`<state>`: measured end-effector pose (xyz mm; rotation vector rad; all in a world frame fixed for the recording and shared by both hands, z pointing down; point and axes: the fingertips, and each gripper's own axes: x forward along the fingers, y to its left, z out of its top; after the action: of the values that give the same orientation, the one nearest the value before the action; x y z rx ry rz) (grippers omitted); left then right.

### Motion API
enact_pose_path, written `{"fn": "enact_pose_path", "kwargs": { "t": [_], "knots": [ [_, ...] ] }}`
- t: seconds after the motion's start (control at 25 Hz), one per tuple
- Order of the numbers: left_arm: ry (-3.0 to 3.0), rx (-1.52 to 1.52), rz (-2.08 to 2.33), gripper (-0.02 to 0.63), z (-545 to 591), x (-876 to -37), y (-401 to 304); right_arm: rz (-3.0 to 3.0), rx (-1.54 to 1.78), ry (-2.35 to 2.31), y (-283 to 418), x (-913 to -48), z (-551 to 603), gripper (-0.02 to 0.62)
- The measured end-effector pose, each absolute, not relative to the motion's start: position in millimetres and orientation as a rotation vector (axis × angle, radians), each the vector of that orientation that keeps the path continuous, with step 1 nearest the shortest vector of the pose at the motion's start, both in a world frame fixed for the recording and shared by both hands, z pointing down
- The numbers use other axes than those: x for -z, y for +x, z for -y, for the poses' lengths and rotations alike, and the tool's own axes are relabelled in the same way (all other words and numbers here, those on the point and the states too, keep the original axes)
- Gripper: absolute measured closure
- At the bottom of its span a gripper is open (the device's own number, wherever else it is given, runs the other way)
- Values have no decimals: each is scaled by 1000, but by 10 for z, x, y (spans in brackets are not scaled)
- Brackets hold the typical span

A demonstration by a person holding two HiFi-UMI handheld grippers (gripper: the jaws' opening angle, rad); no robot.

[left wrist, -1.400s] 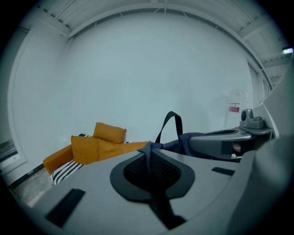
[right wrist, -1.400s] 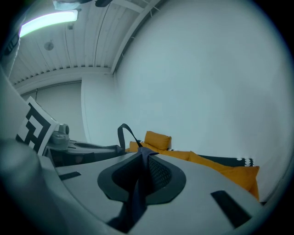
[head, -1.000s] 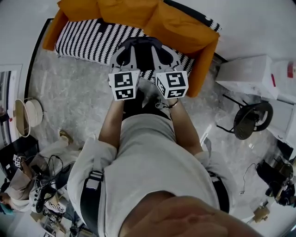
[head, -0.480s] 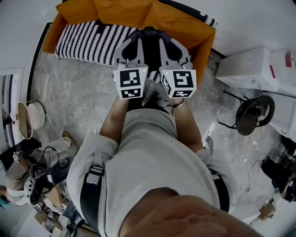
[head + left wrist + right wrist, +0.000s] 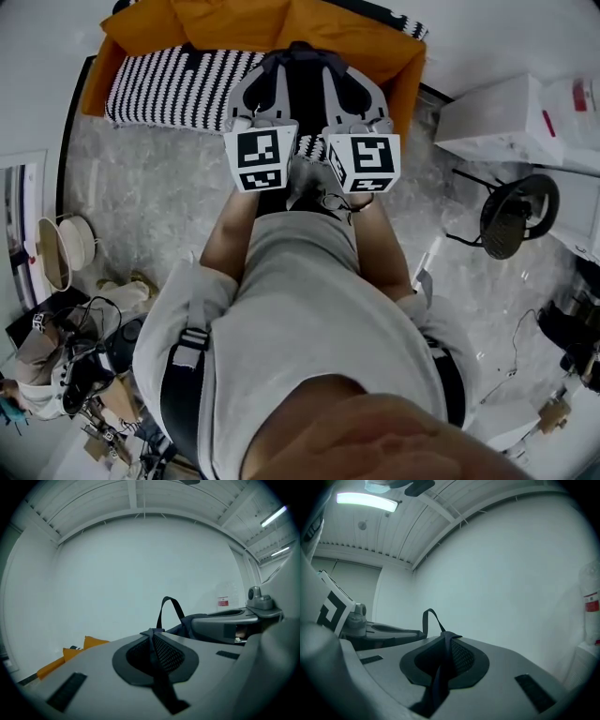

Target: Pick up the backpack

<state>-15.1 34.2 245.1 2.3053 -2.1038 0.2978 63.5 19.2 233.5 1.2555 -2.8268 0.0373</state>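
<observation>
A dark backpack (image 5: 302,86) hangs between my two grippers, above the front edge of the orange sofa (image 5: 361,45). The left gripper (image 5: 258,94) is shut on a dark backpack strap (image 5: 161,681), pinched between its grey jaws (image 5: 152,634). In the same way, the right gripper (image 5: 354,94) is shut on the other strap (image 5: 436,677), which runs down between its jaws (image 5: 445,639). The backpack's top carry loop (image 5: 169,605) (image 5: 431,618) stands up between the grippers. Most of the backpack's body is hidden behind the grippers and marker cubes.
A black-and-white striped blanket (image 5: 169,84) covers the sofa seat. A white box (image 5: 497,122) and a black round stool (image 5: 514,217) stand on the right. Cables and clutter (image 5: 75,370) lie on the floor at the lower left. A white wall fills both gripper views.
Both grippers have risen and moved a little toward the sofa, still shut on the straps; the backpack has come up with them.
</observation>
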Motion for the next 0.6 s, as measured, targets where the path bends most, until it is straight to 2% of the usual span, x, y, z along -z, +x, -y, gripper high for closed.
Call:
{"fn": "enact_pose_path", "kwargs": {
  "t": [0.6],
  "knots": [
    [2338,-315,2091,591,-251,-2447,-41,2807,-63,1287,747,-2348,-123,541]
  ]
}}
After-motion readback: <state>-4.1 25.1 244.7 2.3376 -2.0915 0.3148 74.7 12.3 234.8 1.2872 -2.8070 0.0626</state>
